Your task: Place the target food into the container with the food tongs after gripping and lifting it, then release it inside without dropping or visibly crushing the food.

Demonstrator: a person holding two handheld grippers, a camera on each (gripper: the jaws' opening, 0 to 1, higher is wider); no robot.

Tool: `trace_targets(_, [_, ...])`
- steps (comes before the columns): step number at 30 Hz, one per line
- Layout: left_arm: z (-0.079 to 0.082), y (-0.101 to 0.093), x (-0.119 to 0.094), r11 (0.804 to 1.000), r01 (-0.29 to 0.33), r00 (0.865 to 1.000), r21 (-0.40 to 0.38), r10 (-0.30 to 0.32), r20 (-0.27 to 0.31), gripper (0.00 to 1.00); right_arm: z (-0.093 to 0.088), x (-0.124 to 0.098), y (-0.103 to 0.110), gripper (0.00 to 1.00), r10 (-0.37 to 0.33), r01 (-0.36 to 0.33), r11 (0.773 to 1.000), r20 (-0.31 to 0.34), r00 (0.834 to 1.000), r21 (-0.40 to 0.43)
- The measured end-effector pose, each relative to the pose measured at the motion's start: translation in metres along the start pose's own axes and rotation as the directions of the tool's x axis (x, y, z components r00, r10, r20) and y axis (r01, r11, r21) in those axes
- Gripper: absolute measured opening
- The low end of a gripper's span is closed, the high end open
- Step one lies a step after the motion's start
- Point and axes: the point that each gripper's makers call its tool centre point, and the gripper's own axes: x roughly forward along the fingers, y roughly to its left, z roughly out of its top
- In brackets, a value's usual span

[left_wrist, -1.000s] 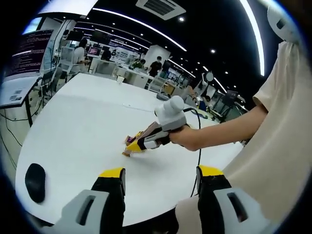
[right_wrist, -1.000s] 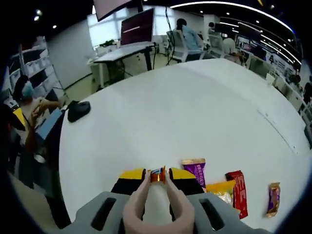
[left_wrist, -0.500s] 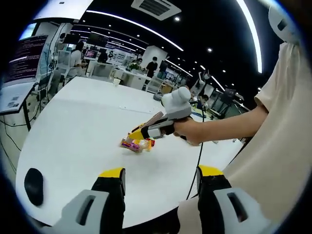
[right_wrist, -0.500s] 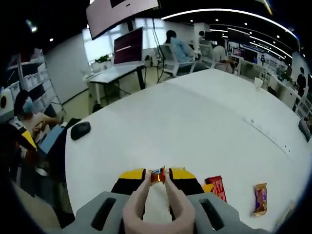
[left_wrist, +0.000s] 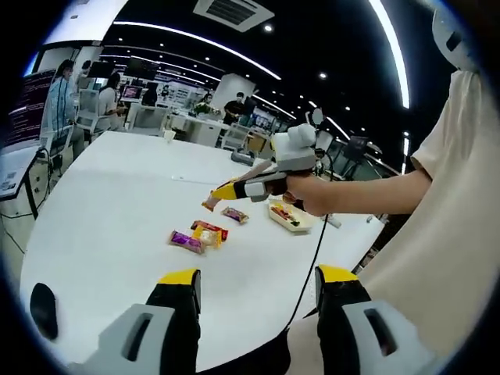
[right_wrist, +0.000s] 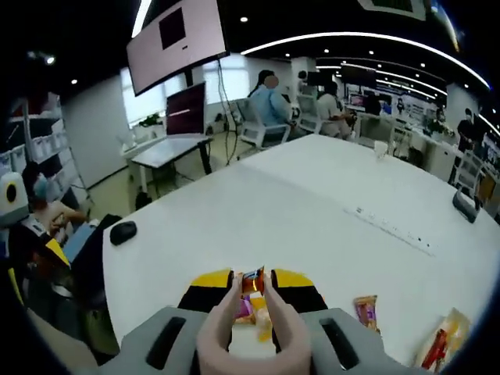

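Note:
In the right gripper view my right gripper [right_wrist: 252, 280] is shut on pink food tongs [right_wrist: 251, 324]. The tong tips pinch a small orange wrapped candy [right_wrist: 251, 281] above the white table [right_wrist: 312, 211]. Below the tips lie loose snack packets [right_wrist: 258, 312], and the container [right_wrist: 441, 345] sits at the lower right. The left gripper view has the right gripper [left_wrist: 275, 173] in a person's hand, with the candy [left_wrist: 209, 205] held in the air left of the container [left_wrist: 287, 217]. My left gripper [left_wrist: 258, 277] is open and holds nothing, near the table's front edge.
Purple, yellow and red snack packets [left_wrist: 195, 236] lie in a group on the table, and another packet [left_wrist: 234, 215] lies nearer the container. A black mouse [right_wrist: 123, 231] rests at the table's left edge. A cable [left_wrist: 308, 262] hangs from the hand. Desks and people fill the background.
The right gripper has risen off the table with the candy in the tongs and moved toward the container. The left gripper's view has swung right, bringing the container in.

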Motion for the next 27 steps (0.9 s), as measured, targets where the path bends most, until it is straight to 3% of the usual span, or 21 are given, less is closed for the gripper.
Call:
trace_targets(14, [0.011, -0.032, 0.031, 0.995, 0.073, 0.997, 0.061, -0.072, -0.019, 0.59, 0.018, -0.063, -0.062, 0.18, -0.121, 0.114, 0.991, 0.097, 0.988, 0.075])
trace_targets(27, [0.015, -0.055, 0.048, 0.989, 0.117, 0.993, 0.096, -0.114, -0.033, 0.59, 0.021, -0.098, -0.087, 0.18, -0.176, 0.161, 0.981, 0.138, 0.975, 0.112])
